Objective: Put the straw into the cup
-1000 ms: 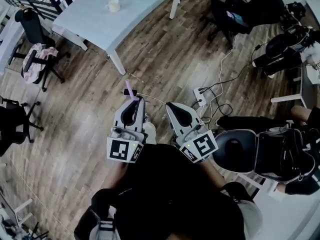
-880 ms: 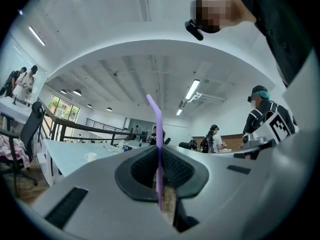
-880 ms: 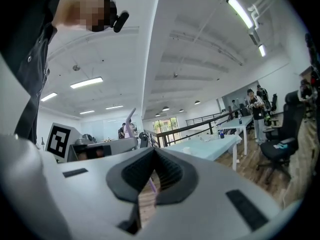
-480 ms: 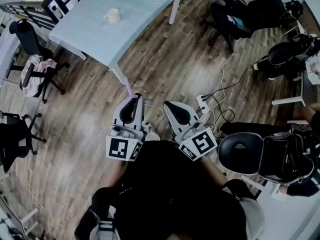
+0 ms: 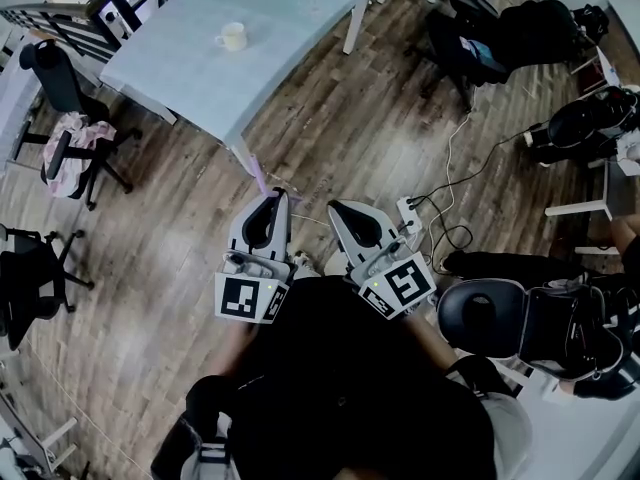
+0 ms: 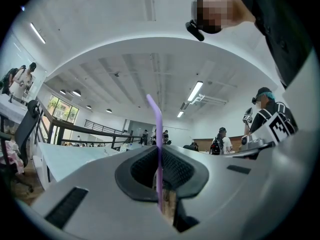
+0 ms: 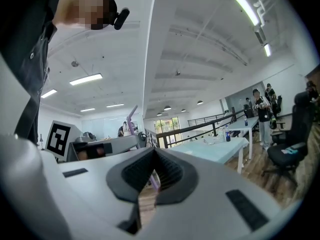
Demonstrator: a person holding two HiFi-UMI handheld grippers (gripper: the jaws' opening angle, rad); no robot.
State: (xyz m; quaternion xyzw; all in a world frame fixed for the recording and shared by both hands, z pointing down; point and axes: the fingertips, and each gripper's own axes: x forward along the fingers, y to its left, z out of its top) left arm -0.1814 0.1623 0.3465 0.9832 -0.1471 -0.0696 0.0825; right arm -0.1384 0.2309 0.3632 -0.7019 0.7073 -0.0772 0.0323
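Pinching the thin purple plastic straw [image 6: 158,134] upright, the left gripper [image 5: 268,196] has the small white cup [image 5: 232,36] well ahead on the pale table [image 5: 300,38]; the right gripper [image 5: 338,209] keeps its jaws together.

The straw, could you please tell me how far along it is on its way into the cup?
Done: the straw is picked up, clamped in the left gripper and sticking up past its jaws. In hand: the carry; the cup sits on the table, some way ahead across the floor. Left: reaching the table and putting the straw into the cup. The right gripper is shut and empty.
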